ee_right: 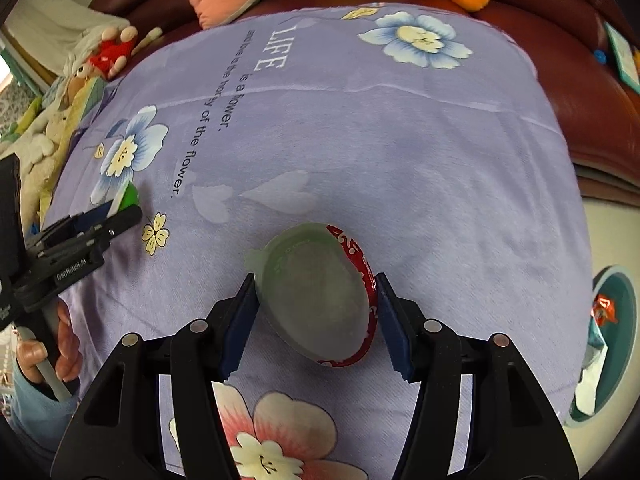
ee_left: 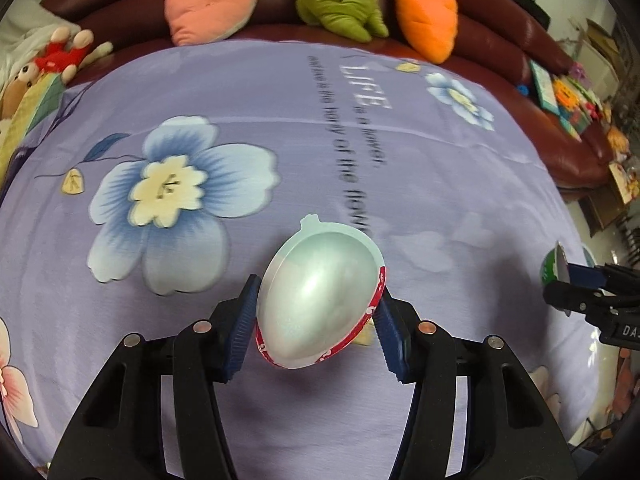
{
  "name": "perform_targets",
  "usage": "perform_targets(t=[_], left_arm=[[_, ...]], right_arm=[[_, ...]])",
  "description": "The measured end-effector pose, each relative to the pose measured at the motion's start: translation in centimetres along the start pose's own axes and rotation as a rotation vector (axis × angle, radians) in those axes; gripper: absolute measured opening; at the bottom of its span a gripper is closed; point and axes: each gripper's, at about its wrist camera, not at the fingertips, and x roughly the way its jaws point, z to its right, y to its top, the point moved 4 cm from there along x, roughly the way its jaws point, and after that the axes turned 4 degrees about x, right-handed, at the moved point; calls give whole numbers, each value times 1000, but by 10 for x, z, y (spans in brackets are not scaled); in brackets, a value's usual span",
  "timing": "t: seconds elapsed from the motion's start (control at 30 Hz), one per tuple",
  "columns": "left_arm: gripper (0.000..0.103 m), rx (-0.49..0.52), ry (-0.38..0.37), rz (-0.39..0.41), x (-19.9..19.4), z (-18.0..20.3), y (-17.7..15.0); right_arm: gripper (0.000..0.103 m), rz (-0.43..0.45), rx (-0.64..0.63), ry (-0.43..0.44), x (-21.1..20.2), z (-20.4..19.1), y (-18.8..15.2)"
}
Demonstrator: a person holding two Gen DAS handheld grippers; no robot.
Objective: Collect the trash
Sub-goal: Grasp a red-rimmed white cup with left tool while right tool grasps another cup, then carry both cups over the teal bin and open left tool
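In the left wrist view, my left gripper [ee_left: 318,292] is shut on a small plastic cup [ee_left: 316,312] with a silvery inside and a red printed band. Both blue pads press its sides, and it hangs over the purple flowered cloth [ee_left: 280,140]. In the right wrist view, my right gripper [ee_right: 315,280] is shut on a similar cup [ee_right: 320,304], pale inside with a red patterned wall. Each gripper also shows in the other's view: the right gripper [ee_left: 568,280] at the right edge, the left gripper [ee_right: 120,212] at the left. From the side, each held cup looks green.
A teal round bin [ee_right: 628,340] with trash inside stands on the floor beyond the cloth's right edge. A dark red sofa [ee_left: 500,32] with carrot-shaped cushions [ee_left: 426,12] curves behind the cloth. Soft toys [ee_left: 60,56] lie at the left. A person's hand [ee_right: 40,356] holds the left gripper.
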Motion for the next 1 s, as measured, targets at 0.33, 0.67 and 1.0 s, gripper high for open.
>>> perform_targets(t=[0.33,0.67,1.0], left_arm=[[55,108,-65,20,-19,82,-2],[56,216,-140,34,-31,184,1],[56,367,-188,16,-32,291,-4]], right_arm=[[55,55,102,-2,-42,56,-25],[55,136,240,-13,-89,133,-61],[55,226,381,-10,-130,217,-96]])
